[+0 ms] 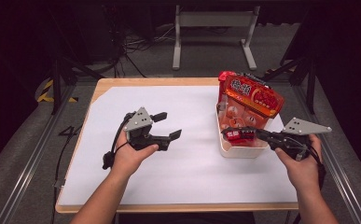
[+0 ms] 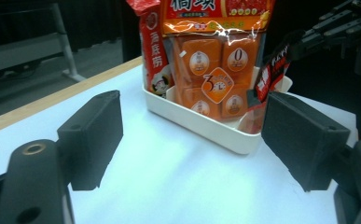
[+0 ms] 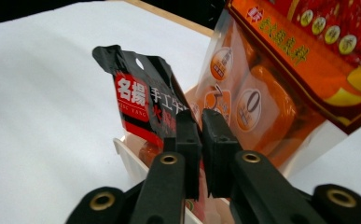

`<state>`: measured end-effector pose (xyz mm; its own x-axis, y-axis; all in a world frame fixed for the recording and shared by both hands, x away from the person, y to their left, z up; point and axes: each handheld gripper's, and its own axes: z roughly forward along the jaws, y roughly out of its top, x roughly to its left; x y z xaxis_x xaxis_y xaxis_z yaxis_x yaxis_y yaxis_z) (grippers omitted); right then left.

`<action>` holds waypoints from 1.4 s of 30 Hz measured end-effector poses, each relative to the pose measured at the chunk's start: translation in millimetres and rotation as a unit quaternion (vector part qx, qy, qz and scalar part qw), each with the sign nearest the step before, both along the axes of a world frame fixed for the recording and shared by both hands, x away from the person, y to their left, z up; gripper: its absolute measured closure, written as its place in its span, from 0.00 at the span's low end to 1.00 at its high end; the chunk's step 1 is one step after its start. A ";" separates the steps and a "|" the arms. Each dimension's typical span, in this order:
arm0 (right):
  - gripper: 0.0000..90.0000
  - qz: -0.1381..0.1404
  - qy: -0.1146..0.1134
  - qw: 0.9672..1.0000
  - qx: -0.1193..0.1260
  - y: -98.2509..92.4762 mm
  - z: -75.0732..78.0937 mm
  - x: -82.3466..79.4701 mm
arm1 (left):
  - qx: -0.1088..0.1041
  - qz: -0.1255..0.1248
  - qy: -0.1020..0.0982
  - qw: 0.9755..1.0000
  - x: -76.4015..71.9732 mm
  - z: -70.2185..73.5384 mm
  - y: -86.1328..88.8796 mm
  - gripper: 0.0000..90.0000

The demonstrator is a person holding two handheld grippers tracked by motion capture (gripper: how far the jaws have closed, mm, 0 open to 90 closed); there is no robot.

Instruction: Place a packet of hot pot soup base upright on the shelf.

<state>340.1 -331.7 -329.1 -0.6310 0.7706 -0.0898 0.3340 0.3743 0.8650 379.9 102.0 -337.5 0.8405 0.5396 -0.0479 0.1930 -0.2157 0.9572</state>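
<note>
A white tub (image 1: 243, 151) stands at the right of the white sheet. A big orange snack bag (image 1: 250, 100) stands upright in it. My right gripper (image 1: 257, 133) is shut on the edge of a black and red packet (image 1: 238, 135), holding it over the tub's near end. In the right gripper view the jaws (image 3: 200, 121) pinch the packet (image 3: 136, 100) just in front of the orange bag (image 3: 281, 74). My left gripper (image 1: 169, 125) hovers at the sheet's middle, open, with nothing between its jaws (image 2: 192, 140). It faces the tub (image 2: 201, 126).
A slim red packet (image 2: 152, 51) also stands in the tub, at the orange bag's left in the left gripper view. The white sheet (image 1: 192, 163) covers a wooden table. A metal stand (image 1: 213, 28) and cables lie on the floor beyond the far edge.
</note>
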 end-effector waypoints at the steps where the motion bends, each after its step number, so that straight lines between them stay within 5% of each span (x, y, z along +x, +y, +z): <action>1: 0.94 -0.001 0.000 1.000 0.001 -0.5 -0.9 0.1 | -0.001 0.002 0.001 1.000 -0.3 -0.2 1.6 0.23; 13: 0.80 -0.040 0.007 0.999 -0.023 -6.8 -4.2 -0.2 | 0.004 0.029 0.008 1.000 -0.4 -0.3 24.9 0.22; 16: 0.66 -0.037 -0.009 0.999 -0.015 -6.4 -4.4 1.0 | 0.002 0.030 0.008 1.000 -0.7 1.2 28.9 0.22; 27: 0.43 -0.026 -0.036 0.999 0.015 -3.8 0.7 -0.2 | 0.003 0.043 0.005 0.999 -7.4 2.2 43.6 0.20; 36: 0.38 -0.016 -0.053 0.997 0.051 -11.5 11.9 -4.8 | 0.015 0.062 0.001 0.998 -17.6 2.5 67.5 0.19; 42: 0.34 -0.009 -0.059 0.997 0.052 -16.3 10.1 -9.1 | 0.019 0.078 0.004 0.997 -28.1 -2.7 87.6 0.19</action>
